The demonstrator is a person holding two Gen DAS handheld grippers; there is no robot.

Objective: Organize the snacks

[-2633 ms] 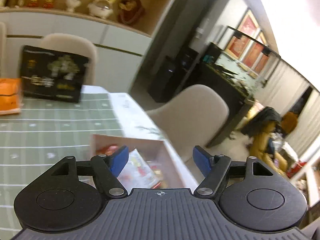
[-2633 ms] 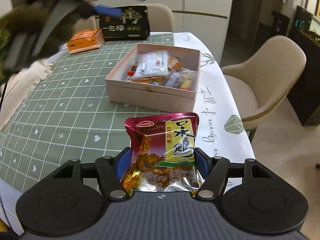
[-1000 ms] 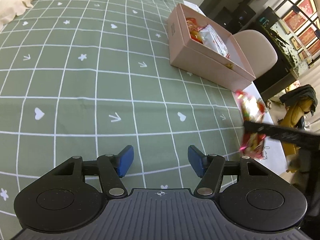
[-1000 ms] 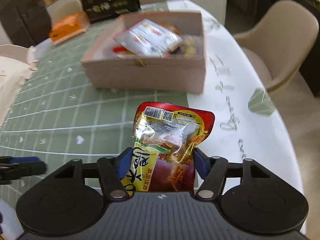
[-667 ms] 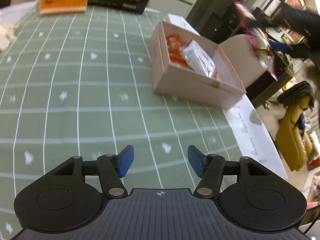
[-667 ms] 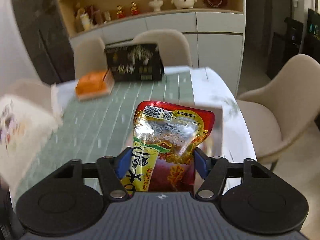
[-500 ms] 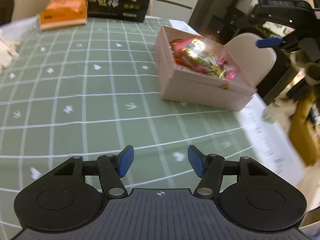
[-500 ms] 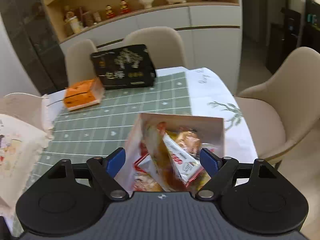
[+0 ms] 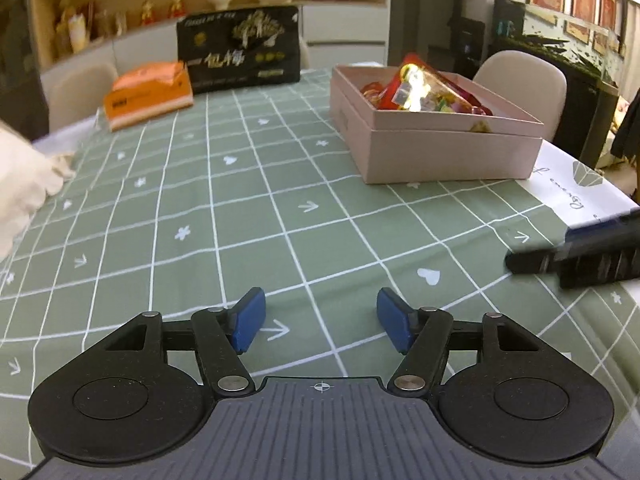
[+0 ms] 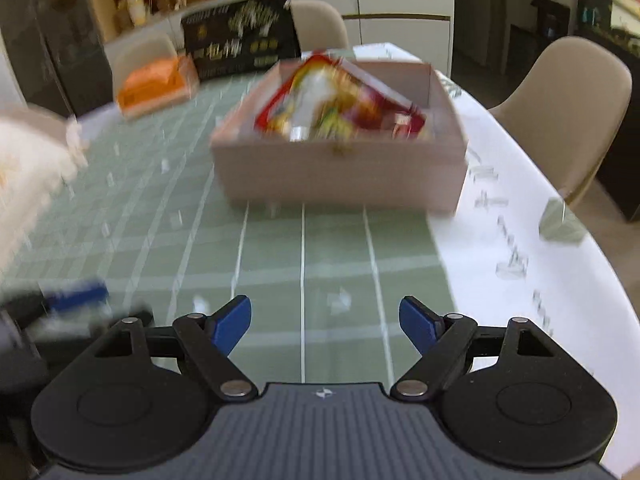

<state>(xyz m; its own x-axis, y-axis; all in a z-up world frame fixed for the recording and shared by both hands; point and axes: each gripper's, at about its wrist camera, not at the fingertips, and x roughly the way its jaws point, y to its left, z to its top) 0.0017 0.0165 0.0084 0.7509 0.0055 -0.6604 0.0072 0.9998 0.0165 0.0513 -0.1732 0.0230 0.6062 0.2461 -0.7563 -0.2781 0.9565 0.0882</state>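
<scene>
A pink cardboard box (image 9: 448, 152) stands on the green checked tablecloth (image 9: 240, 208), far right in the left wrist view and ahead at centre in the blurred right wrist view (image 10: 340, 176). A red and yellow snack packet (image 9: 420, 88) lies on top of other snacks inside it; it also shows in the right wrist view (image 10: 340, 108). My left gripper (image 9: 320, 316) is open and empty, low over the cloth. My right gripper (image 10: 326, 320) is open and empty, back from the box; its blurred fingers (image 9: 580, 256) show at the right of the left wrist view.
An orange box (image 9: 148, 94) and a black gift box (image 9: 240, 52) stand at the table's far side. A white cloth bag (image 9: 24, 184) lies at the left edge. Beige chairs (image 10: 568, 120) stand to the right of and behind the table. The tablecloth's white border (image 10: 520, 260) runs along the right.
My right gripper let go of the red snack packet into the pink box, opened, and pulled back towards the near side of the table. My left gripper stayed open, low over the cloth.
</scene>
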